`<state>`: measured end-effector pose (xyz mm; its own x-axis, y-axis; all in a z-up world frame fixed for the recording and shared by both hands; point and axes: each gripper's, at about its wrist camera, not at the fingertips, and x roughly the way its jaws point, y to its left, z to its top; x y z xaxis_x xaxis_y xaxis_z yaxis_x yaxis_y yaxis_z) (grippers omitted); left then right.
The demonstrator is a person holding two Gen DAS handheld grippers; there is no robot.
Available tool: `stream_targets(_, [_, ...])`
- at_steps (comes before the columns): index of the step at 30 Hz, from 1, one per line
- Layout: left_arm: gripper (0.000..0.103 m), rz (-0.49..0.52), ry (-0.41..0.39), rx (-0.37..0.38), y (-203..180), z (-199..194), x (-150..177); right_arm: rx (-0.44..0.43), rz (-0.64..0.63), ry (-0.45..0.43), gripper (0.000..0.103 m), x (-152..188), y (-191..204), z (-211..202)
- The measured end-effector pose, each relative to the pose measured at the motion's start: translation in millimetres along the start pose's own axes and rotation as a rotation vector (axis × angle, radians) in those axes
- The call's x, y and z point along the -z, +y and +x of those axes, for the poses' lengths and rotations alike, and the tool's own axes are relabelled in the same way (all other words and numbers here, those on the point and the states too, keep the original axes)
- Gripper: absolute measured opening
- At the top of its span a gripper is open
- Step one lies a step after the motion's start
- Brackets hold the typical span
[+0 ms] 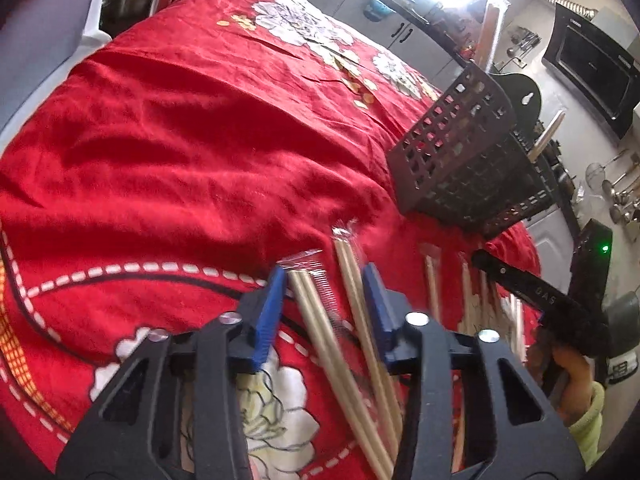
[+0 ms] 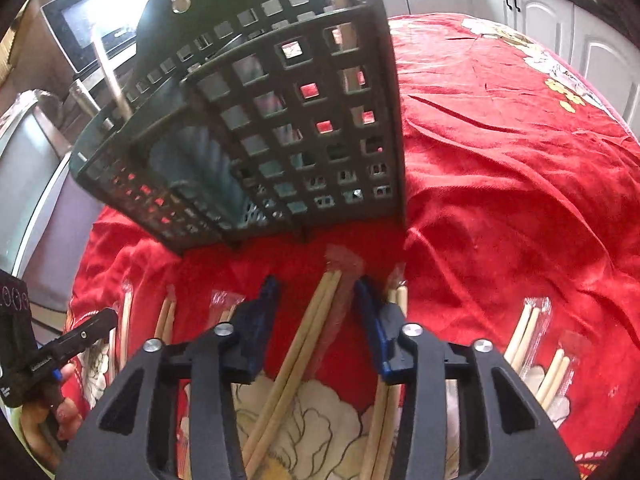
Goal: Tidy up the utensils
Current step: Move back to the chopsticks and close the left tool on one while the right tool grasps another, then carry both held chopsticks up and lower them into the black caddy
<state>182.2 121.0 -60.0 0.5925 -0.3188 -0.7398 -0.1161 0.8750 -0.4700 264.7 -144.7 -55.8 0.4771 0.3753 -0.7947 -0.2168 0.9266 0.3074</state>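
Note:
Several plastic-wrapped chopstick pairs lie on the red floral tablecloth (image 1: 180, 128). In the left wrist view my left gripper (image 1: 326, 280) is open, its blue fingers astride two wrapped pairs (image 1: 316, 312). In the right wrist view my right gripper (image 2: 316, 286) is open around one wrapped pair (image 2: 316, 320), just in front of the dark perforated utensil basket (image 2: 280, 120). The basket (image 1: 460, 152) stands at the right in the left wrist view, with a few chopsticks standing in it.
More wrapped pairs lie at the right (image 2: 528, 332) and left (image 2: 168, 316) of my right gripper. The other hand-held gripper shows at the left edge (image 2: 60, 352). Kitchen cabinets (image 2: 540, 12) and a microwave (image 1: 592, 68) stand beyond the table.

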Motion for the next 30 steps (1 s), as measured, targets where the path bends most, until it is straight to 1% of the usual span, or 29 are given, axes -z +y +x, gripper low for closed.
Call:
stream_targets(3, [0.014, -0.008, 0.0, -0.008, 5.5, 2.9, -4.1, 0.009, 0.009, 0.0, 0.03, -4.3, -2.8, 3.2])
stream_targets(6, [0.011, -0.008, -0.002, -0.012, 7.8, 2.9, -5.4, 0.03, -0.008, 0.003, 0.026, -7.4, -1.6, 5.4])
stream_targets(8, [0.009, -0.001, -0.005, -0.017, 7.6, 2.4, -5.4, 0.036, -0.016, 0.003, 0.022, -9.5, -1.9, 6.0])
stream_targets(9, [0.007, 0.001, -0.007, -0.02, 7.7, 1.8, -5.4, 0.036, -0.018, 0.002, 0.02, -9.9, -2.1, 6.2])
stream_targets(10, [0.007, -0.002, -0.009, -0.017, 8.2, 1.7, -6.1, 0.035, -0.019, 0.001, 0.013, -10.4, -2.5, 6.0])
stream_targets(11, [0.007, -0.011, -0.01, -0.01, 9.3, 0.6, -6.5, 0.031, -0.017, 0.002, 0.011, -10.7, -3.5, 5.4])
stream_targets(13, [0.006, -0.018, -0.013, -0.001, 10.1, -1.7, -6.8, 0.006, -0.005, 0.001, 0.01, -11.7, -6.1, 3.0])
stream_targets(17, [0.006, -0.01, -0.044, 0.016, 6.4, -14.2, -7.2, -0.077, 0.017, -0.017, 0.008, -11.0, -9.3, -9.1])
stream_targets(21, [0.005, 0.029, -0.096, 0.038, -7.0, -34.0, -9.8, -0.15, -0.024, -0.084, 0.008, -7.0, 3.5, -36.0])
stream_targets(25, [0.005, 0.066, -0.149, 0.07, -23.6, -54.5, -14.6, -0.188, -0.074, -0.14, 0.007, -5.6, 17.2, -61.6])
stream_targets(30, [0.004, 0.11, -0.196, 0.11, -45.1, -75.2, -19.4, -0.229, -0.131, -0.216, 0.006, -3.0, 38.6, -98.6])
